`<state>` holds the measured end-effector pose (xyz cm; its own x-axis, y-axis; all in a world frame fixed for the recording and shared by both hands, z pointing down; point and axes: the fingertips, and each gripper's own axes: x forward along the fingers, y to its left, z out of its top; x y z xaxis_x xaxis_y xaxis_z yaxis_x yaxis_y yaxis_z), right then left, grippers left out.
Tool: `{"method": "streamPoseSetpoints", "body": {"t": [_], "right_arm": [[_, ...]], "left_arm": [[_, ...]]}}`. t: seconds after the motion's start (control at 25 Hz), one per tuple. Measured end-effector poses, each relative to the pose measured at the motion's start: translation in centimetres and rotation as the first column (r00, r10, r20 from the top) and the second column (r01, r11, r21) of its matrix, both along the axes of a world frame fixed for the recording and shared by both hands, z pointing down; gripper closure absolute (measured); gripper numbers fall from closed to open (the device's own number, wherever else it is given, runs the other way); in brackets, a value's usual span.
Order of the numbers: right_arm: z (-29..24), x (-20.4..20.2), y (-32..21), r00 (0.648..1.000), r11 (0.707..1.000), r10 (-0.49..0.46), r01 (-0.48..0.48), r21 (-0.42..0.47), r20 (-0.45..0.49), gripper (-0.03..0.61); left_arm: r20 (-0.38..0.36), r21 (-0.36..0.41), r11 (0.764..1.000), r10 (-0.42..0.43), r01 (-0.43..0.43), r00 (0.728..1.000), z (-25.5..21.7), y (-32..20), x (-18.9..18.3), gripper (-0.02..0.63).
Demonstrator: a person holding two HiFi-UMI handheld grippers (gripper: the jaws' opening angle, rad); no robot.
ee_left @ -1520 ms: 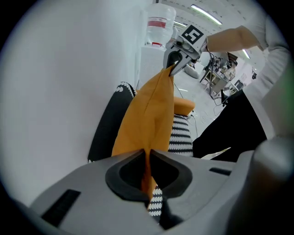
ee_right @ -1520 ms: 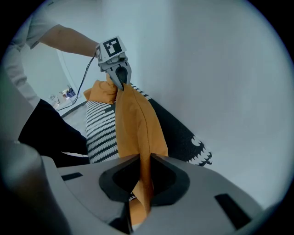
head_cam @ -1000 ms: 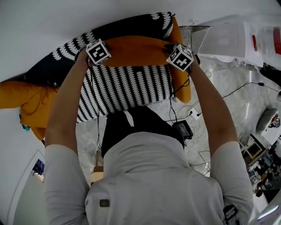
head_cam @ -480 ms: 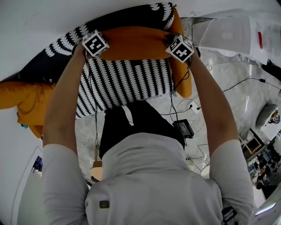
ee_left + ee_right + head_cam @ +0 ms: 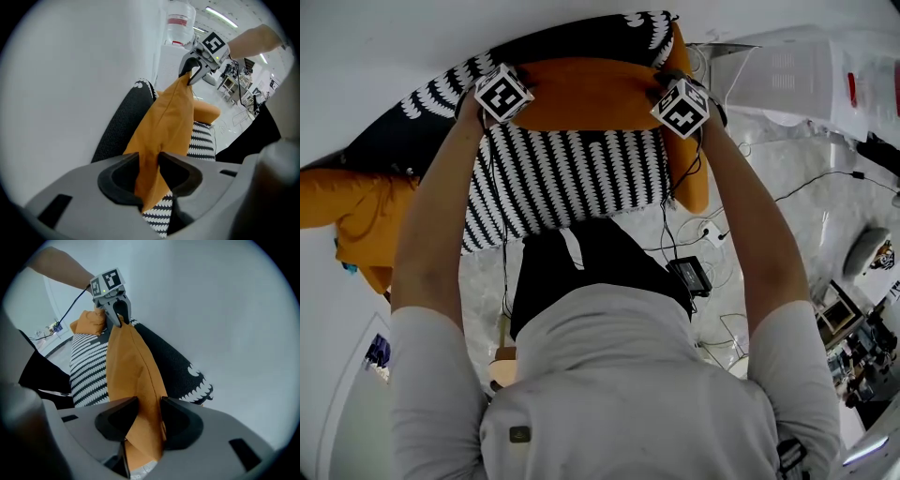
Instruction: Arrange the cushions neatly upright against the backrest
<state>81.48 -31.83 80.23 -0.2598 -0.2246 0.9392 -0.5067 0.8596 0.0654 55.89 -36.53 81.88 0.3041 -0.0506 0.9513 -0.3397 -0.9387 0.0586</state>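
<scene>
An orange cushion (image 5: 591,94) stands on edge on the black-and-white patterned sofa seat (image 5: 572,178), leaning at the dark backrest (image 5: 572,47). My left gripper (image 5: 508,108) is at its top left corner and my right gripper (image 5: 675,111) at its top right corner. Both pairs of jaws have just been opening. In the left gripper view the orange cushion (image 5: 168,117) still runs between my left gripper's (image 5: 149,161) parted jaws. In the right gripper view the cushion (image 5: 129,366) likewise hangs between my right gripper's (image 5: 149,416) parted jaws. A second orange cushion (image 5: 356,216) lies at the sofa's left end.
An orange bolster (image 5: 694,178) lines the sofa's right end. Cables and a small black box (image 5: 689,274) lie on the marble floor by the person's legs. A white appliance (image 5: 787,75) stands to the right, with a water bottle (image 5: 178,23) on it. A white wall rises behind the backrest.
Both hands and the orange cushion have shifted slightly toward the backrest. The cushion now stands closer against it.
</scene>
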Motion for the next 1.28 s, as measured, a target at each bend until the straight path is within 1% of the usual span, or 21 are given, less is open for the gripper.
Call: {"method": "streamPoseSetpoints", "body": {"t": [0.2,0.32,0.4,0.52,0.6,0.72,0.8,0.88,0.96,1.04,1.2,1.28], "right_arm": [[-2.9,-0.4,0.0,1.000,0.999,-0.001,0.000,0.033,0.021,0.396],[-5.5,-1.4,0.1,0.998,0.997,0.004,-0.008,0.071,0.057,0.397],[-7.7,-2.2,0.2,0.996,0.993,0.006,-0.017,0.115,0.094,0.397],[-11.5,-3.8,0.4,0.987,0.981,0.014,-0.045,0.191,0.161,0.397],[-14.3,-4.9,0.5,0.978,0.969,0.024,-0.074,0.234,0.208,0.397],[-18.7,-6.6,0.7,0.952,0.950,0.027,-0.119,0.287,0.304,0.397],[-21.9,-7.8,1.0,0.925,0.935,0.021,-0.153,0.320,0.379,0.399],[-25.0,-8.7,1.4,0.901,0.916,0.013,-0.184,0.355,0.435,0.405],[-27.9,-9.6,1.5,0.877,0.898,0.002,-0.213,0.386,0.480,0.414],[-30.5,-10.4,1.9,0.851,0.881,-0.008,-0.243,0.407,0.525,0.426],[-34.3,-11.2,3.0,0.810,0.849,-0.023,-0.293,0.439,0.586,0.468],[-35.3,-11.3,3.4,0.792,0.837,-0.022,-0.319,0.445,0.610,0.489]], "left_arm": [[-0.036,0.038,0.998,-0.050,0.051,0.998,-3.3,-0.1,-0.5,0.474],[-0.092,0.078,0.992,-0.089,0.096,0.992,-6.1,-0.2,-0.5,0.474],[-0.133,0.113,0.986,-0.109,0.124,0.985,-8.3,0.1,-0.4,0.474],[-0.206,0.158,0.970,-0.148,0.182,0.967,-12.0,0.7,-0.6,0.474],[-0.270,0.179,0.955,-0.185,0.238,0.945,-14.8,1.0,-0.8,0.474],[-0.361,0.211,0.919,-0.243,0.333,0.900,-18.7,1.4,-1.3,0.474],[-0.412,0.240,0.889,-0.271,0.390,0.870,-21.3,1.9,-1.9,0.475],[-0.461,0.263,0.855,-0.296,0.447,0.837,-24.1,2.6,-2.5,0.476],[-0.510,0.282,0.818,-0.315,0.502,0.801,-26.9,3.4,-3.2,0.482],[-0.548,0.297,0.785,-0.326,0.544,0.770,-29.5,4.4,-3.8,0.492],[-0.610,0.326,0.724,-0.330,0.608,0.721,-33.7,6.2,-4.6,0.518],[-0.638,0.346,0.687,-0.328,0.640,0.697,-35.2,6.6,-5.1,0.540]]}}
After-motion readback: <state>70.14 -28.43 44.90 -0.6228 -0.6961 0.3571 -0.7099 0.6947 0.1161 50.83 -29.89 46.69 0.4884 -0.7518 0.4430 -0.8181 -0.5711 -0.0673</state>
